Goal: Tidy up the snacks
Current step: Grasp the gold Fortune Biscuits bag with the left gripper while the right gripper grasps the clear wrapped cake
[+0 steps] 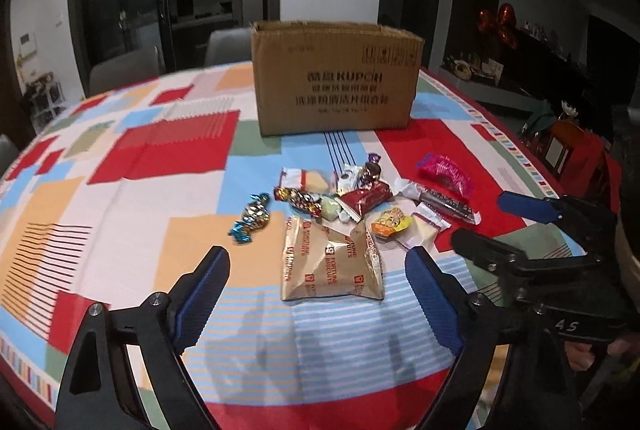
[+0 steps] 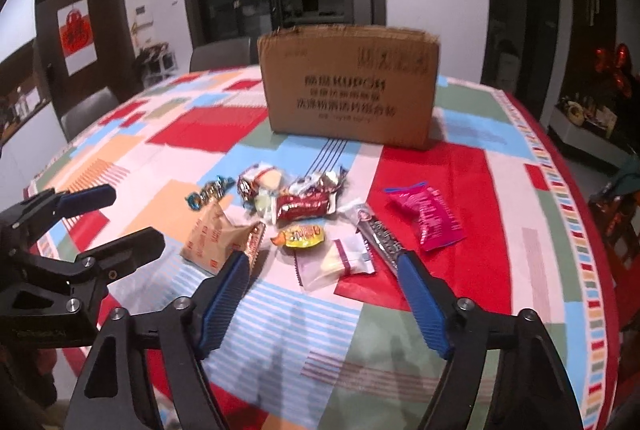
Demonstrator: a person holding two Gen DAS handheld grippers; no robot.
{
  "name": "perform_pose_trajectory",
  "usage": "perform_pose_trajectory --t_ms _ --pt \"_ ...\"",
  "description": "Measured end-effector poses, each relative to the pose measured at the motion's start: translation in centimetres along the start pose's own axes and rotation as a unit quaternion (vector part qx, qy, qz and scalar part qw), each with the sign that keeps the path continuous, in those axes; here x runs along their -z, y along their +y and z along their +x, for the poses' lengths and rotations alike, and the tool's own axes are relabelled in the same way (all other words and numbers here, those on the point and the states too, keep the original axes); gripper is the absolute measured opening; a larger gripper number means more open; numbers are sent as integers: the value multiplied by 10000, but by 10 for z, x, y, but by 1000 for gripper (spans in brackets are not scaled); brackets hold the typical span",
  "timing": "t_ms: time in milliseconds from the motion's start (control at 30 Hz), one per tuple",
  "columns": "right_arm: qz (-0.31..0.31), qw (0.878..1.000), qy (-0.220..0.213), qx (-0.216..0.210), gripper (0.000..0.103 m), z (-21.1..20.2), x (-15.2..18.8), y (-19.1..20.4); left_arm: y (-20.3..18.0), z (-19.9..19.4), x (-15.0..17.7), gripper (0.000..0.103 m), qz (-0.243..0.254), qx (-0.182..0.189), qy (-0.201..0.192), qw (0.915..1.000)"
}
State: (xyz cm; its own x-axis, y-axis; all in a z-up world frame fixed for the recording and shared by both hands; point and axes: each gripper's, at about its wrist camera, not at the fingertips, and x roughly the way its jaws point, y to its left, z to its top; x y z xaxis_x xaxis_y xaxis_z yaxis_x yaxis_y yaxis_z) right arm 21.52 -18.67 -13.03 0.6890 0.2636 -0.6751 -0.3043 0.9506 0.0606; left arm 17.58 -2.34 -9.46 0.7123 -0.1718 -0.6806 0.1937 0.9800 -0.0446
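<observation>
- My left gripper point(image 1: 316, 262): fingers spread wide, nothing between the pads; it hangs over the tan biscuit pouch point(image 1: 331, 262).
- My right gripper point(image 2: 322, 270): fingers apart, holding nothing, above the clear wafer packet point(image 2: 340, 262).
- Snacks point(image 1: 360, 202): loose pile mid-worktop point(image 1: 120, 158), in front of the cardboard box point(image 1: 336, 78).
- Blue-and-gold candy point(image 1: 252, 217): alone, just left of the pile.
- Pink packet point(image 1: 444, 176): on the red patch, right side (beside a long silver-dark bar point(image 1: 446, 204)).
- Cardboard box: upright, open top, behind everything; contents I cannot tell.
</observation>
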Motion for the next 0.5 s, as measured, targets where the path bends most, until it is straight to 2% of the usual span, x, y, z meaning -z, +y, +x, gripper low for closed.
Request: perform_pose_trajectory --t_ms 167,500 --pt "137 9993 331 -137 69 28 0 -10 4 27 0 86 -127 138 296 9994" --pt "394 9966 644 -317 64 56 2 -23 7 57 0 83 -249 284 589 9976"
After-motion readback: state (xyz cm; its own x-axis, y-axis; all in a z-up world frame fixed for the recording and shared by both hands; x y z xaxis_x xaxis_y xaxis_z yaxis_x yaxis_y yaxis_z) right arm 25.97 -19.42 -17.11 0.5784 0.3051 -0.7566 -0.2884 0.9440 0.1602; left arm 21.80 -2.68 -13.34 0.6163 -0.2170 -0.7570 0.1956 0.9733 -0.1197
